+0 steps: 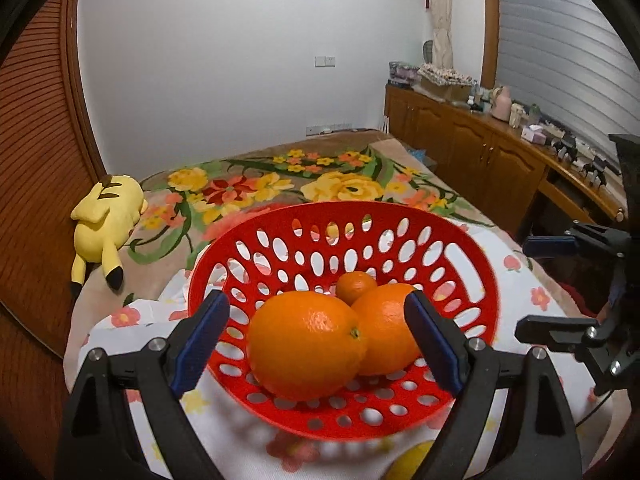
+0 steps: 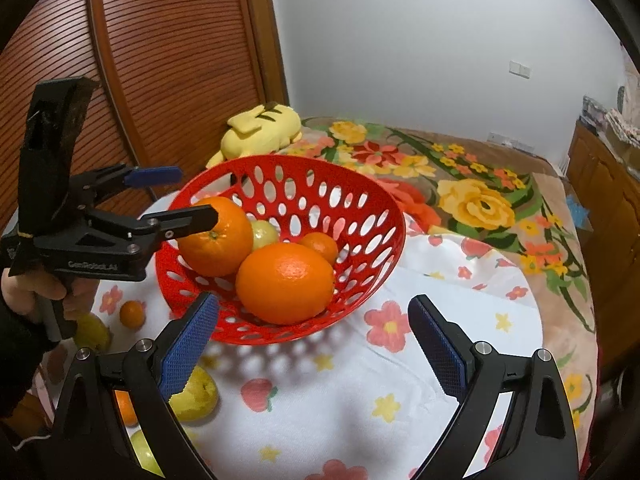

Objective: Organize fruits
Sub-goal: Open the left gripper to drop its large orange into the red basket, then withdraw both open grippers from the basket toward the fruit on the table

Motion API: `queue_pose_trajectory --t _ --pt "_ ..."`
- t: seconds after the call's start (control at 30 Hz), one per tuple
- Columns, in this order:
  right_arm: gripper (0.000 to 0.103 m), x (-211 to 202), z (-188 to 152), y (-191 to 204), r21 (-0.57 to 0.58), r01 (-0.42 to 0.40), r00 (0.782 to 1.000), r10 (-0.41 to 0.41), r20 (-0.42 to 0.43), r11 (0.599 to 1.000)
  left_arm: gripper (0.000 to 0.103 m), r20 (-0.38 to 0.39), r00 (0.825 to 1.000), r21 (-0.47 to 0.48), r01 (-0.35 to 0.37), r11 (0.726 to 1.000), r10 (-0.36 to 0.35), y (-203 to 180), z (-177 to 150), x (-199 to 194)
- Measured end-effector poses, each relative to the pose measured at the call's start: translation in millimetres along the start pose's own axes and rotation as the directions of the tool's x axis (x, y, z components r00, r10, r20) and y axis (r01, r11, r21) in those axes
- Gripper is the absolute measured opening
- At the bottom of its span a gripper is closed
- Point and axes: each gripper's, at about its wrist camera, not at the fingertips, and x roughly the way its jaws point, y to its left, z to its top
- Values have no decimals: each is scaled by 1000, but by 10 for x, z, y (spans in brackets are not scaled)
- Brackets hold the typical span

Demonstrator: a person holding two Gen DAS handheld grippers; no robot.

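A red perforated basket (image 1: 476,280) (image 2: 372,200) stands on a flowered cloth. It holds two large oranges (image 1: 306,344) (image 1: 384,328), a small tangerine (image 1: 354,286) and a yellow-green fruit (image 2: 265,234). My left gripper (image 1: 316,340) is open, its jaws wide on either side of the near orange, above the basket's left rim in the right wrist view (image 2: 172,196). My right gripper (image 2: 312,344) is open and empty in front of the basket; it shows at the right edge of the left wrist view (image 1: 536,288). Loose fruit lies left of the basket: a tangerine (image 2: 131,314) and yellow-green fruits (image 2: 196,396).
A yellow plush toy (image 1: 106,220) (image 2: 260,130) lies on the floral blanket (image 1: 340,184) behind the basket. A wooden louvred door (image 2: 160,60) is at the left. A wooden cabinet (image 1: 480,148) with small items runs along the right.
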Motion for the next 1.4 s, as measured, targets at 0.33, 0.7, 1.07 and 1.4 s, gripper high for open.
queue_pose_trajectory --t 0.33,0.7,1.07,1.4 --pt "97 -354 -208 215 41 19 998 -21 51 999 90 73 996 1 51 999 -51 -11 -215 -599" --pt "97 -735 -670 623 101 43 992 -55 117 994 90 111 991 -2 69 998 -68 -32 -746 -1131" --pt "93 -813 -1117 950 124 32 992 -47 119 992 90 99 992 -22 82 996 -79 -48 -1281 -1412" --pt "82 -570 -1408 1127 142 -7 996 -5 84 990 90 73 995 -56 70 996 -66 6 -1704 -1378"
